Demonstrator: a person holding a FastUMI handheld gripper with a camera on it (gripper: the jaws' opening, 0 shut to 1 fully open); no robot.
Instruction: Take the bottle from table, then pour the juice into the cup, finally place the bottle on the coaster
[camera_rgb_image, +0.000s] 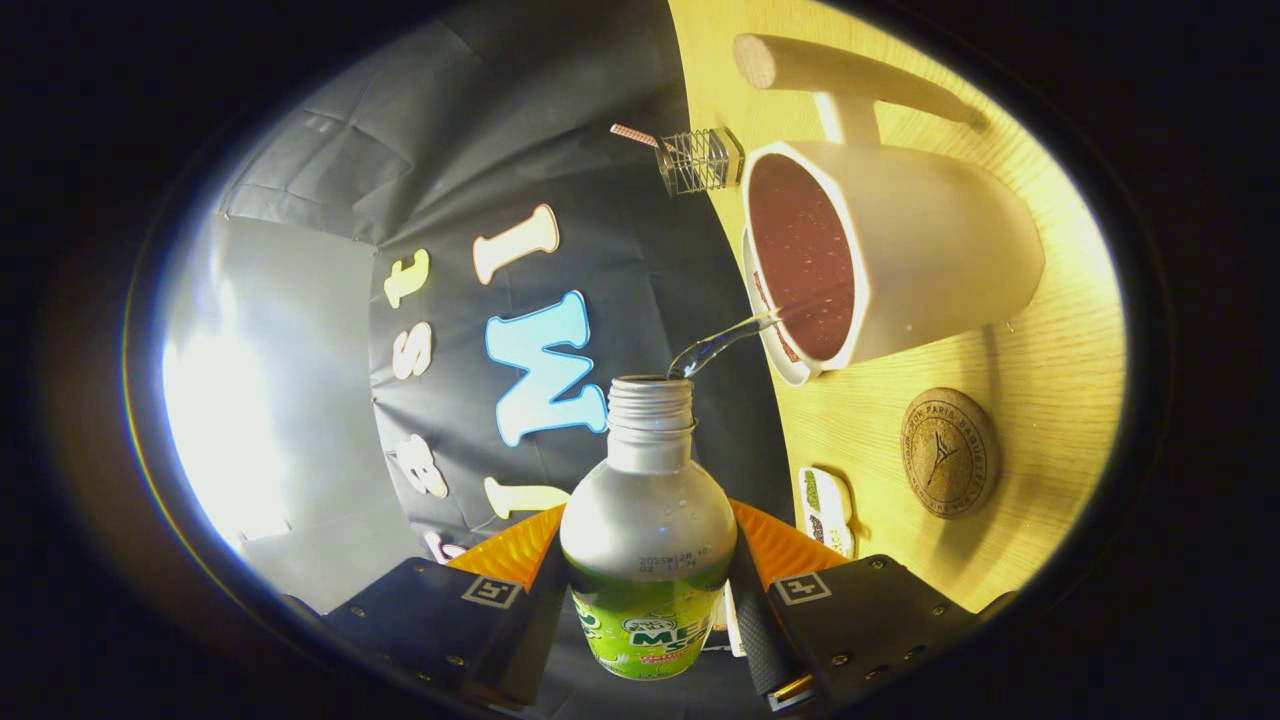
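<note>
gripper (648, 600): pinching bottle (648, 520) btwn fingers | bottle: uncapped, tilted, stream into cup (900, 270) | coaster (950, 452): on table (1050, 380), near cup

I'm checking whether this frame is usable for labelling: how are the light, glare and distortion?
Gripper view: warm light on the table, a blown-out white glare on the booth wall beyond the fingers; fisheye bends the table edge; the gripper is shut on the bottle, sharp; the stream into the cup is slightly blurred.
</note>
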